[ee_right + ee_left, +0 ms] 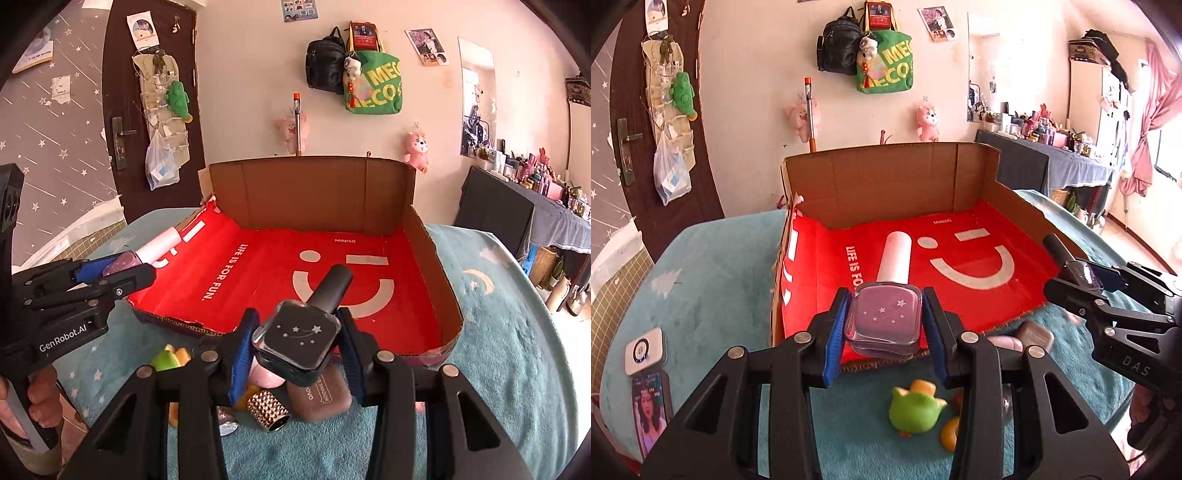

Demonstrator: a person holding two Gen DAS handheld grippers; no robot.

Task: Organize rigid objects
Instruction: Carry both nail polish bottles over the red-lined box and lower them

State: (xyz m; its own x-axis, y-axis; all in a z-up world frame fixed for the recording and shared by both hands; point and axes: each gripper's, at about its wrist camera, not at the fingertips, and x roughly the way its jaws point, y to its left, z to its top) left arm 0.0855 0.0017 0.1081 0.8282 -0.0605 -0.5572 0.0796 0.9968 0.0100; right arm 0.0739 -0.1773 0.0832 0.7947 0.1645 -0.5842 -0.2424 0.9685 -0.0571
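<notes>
My left gripper (885,325) is shut on a purple nail polish bottle (884,321) with a white cap, held over the near edge of the cardboard box (894,181). The box has a red lining (960,295). My right gripper (295,349) is shut on a black nail polish bottle (299,341) with a black cap, held over the box's near edge (448,343). Each gripper shows in the other view: the right one (1082,280) at the box's right, the left one (110,269) at its left.
Loose items lie on the teal blanket (498,332) before the box: a green duck toy (914,410), a brown case (319,400), a pink object (264,376), a studded gold tube (267,410). A phone (650,406) and white device (644,350) lie at the left.
</notes>
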